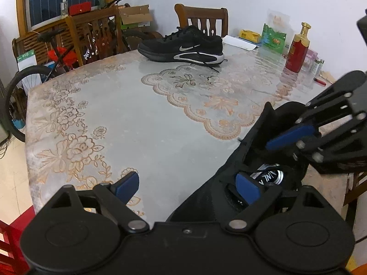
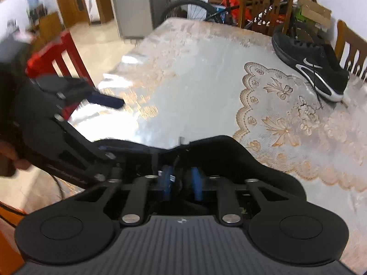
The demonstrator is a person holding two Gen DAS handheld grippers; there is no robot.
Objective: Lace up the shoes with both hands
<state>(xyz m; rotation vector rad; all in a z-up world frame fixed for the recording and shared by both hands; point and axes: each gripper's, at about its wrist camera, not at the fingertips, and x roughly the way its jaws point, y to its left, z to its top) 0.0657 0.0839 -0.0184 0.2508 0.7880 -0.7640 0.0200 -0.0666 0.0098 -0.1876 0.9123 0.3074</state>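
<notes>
- Currently: lace-patterned glossy bench carries two black sneakers.
- Far black sneaker with white swoosh sits by the far edge, lace trailing.
- Near black sneaker at the near edge, both grippers at its opening.
- Left gripper: jaws wide open, one finger inside the collar.
- Right gripper: jaws nearly closed around the dark tongue area; actual grip unclear.

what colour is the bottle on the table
Red with a gold neck and cap; the left wrist view shows it best.
</notes>
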